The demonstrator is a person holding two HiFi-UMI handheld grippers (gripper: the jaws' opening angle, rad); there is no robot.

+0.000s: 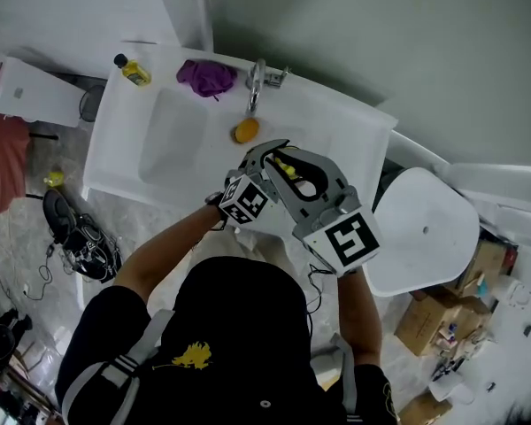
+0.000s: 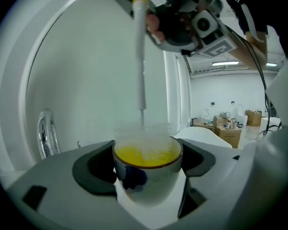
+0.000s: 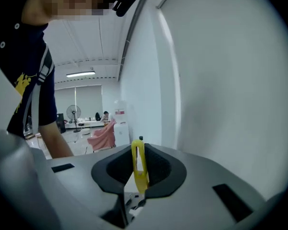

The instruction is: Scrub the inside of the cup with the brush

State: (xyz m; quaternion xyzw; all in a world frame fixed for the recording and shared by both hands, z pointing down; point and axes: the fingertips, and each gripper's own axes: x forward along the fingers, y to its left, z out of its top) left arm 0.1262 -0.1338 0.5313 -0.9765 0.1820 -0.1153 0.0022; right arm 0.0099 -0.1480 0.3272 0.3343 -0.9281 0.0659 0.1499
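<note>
Yellow-lined cup (image 2: 149,176) clamped in the left gripper (image 2: 148,163), brush (image 2: 141,56) upright over it in the right gripper (image 3: 138,172)

Held over the sink's (image 1: 115,149) near edge, right of the middle, the cup sits mouth-up with the left jaws pressed on its two sides. The right jaws are narrow, pinched on the brush's yellow loop handle (image 3: 139,164) — this gripper hangs directly above the cup, so it is the upper hand and the left the lower. The brush's long axis runs straight down from it, and the white bristles (image 2: 146,140) are at the rim; they are blurred, so their depth inside cannot be told. I judge the scrub needs travel down along that axis. Further off lie an orange round object (image 1: 246,131) under the tap (image 1: 257,82), a purple cloth (image 1: 206,76) at the far edge, and a yellow bottle (image 1: 134,71) at the far left corner.
</note>
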